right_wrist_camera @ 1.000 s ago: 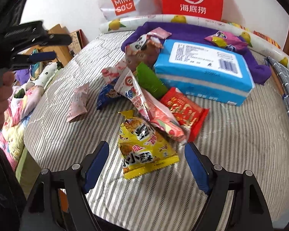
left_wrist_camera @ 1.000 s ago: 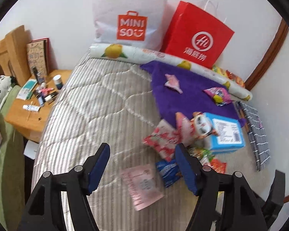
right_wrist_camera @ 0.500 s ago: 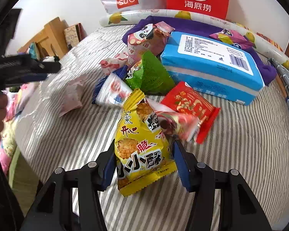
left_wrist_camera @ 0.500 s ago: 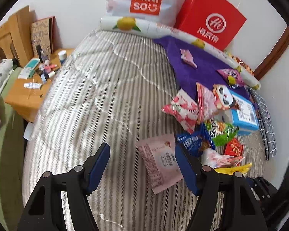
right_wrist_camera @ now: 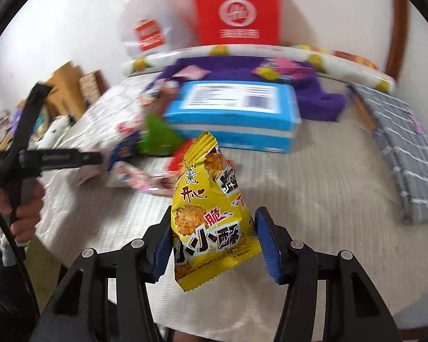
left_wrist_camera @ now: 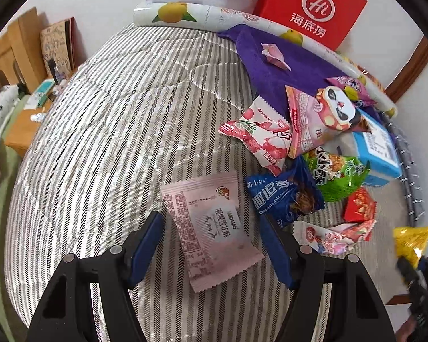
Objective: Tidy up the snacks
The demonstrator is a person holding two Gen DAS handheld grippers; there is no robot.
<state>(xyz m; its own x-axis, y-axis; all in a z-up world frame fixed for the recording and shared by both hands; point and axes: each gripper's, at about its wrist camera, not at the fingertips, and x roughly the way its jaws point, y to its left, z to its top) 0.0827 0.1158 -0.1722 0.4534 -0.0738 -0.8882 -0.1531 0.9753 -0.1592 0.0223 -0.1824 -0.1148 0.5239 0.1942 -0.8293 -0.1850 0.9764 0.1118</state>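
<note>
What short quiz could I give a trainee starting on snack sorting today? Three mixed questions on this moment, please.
1. True or false: the right gripper is shut on the yellow snack bag.
2. Which packet lies between the open fingers of the left gripper? A) blue cookie packet B) pale pink packet C) green packet
3. Fill in: the blue box lies in front of a ___ towel.

Key: 1 true; 2 B; 3 purple.
</note>
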